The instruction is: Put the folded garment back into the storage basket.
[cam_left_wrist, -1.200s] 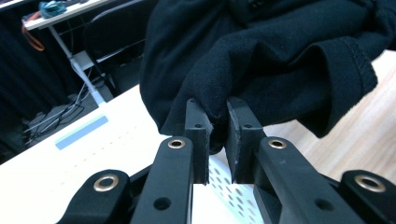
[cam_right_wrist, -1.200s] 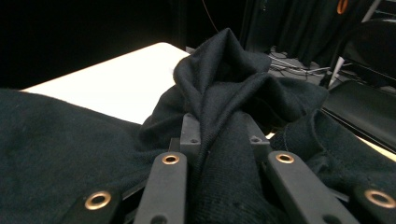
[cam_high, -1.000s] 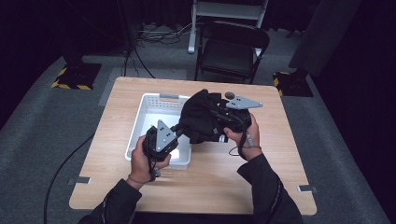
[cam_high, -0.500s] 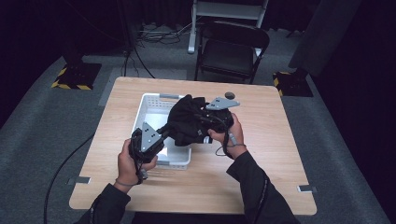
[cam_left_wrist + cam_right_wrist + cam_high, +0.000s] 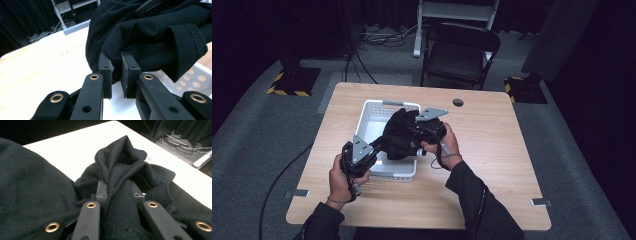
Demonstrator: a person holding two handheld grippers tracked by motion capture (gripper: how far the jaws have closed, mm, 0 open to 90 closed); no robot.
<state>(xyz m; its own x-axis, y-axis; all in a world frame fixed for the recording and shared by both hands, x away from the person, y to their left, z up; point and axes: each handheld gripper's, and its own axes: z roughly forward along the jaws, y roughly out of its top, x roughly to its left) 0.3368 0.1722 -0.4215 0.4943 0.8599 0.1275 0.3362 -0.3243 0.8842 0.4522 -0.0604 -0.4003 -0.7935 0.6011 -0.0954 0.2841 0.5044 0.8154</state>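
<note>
— Since a moment ago the left gripper point(image 5: 379, 144) has pulled back toward the near-left of the desk point(image 5: 492, 150), and the black garment point(image 5: 401, 134) has stretched out lower between the two hands.

— Where's the cloth sitting now?

— Bunched up over the white perforated basket point(image 5: 371, 112), hanging above its right half, held off the desk by both grippers.

— Is the left one actually gripping it?

— Yes. In the left gripper view its jaws are nearly closed on a fold at the lower edge of the black garment point(image 5: 150, 37), with the cloth pinched between the pads point(image 5: 105, 72). A stitched hem shows off to the right, and the basket point(image 5: 197, 77) lies below.

— And the right gripper point(image 5: 412, 132)?

— Clenched on the cloth too. In the right gripper view a thick ridge of the black garment point(image 5: 120, 172) runs straight down between its jaws, and more fabric drapes over the left side.

— Anything else about?

— A dark folding chair point(image 5: 460, 52) stands behind the far edge of the desk, and cables trail across the grey floor.
</note>
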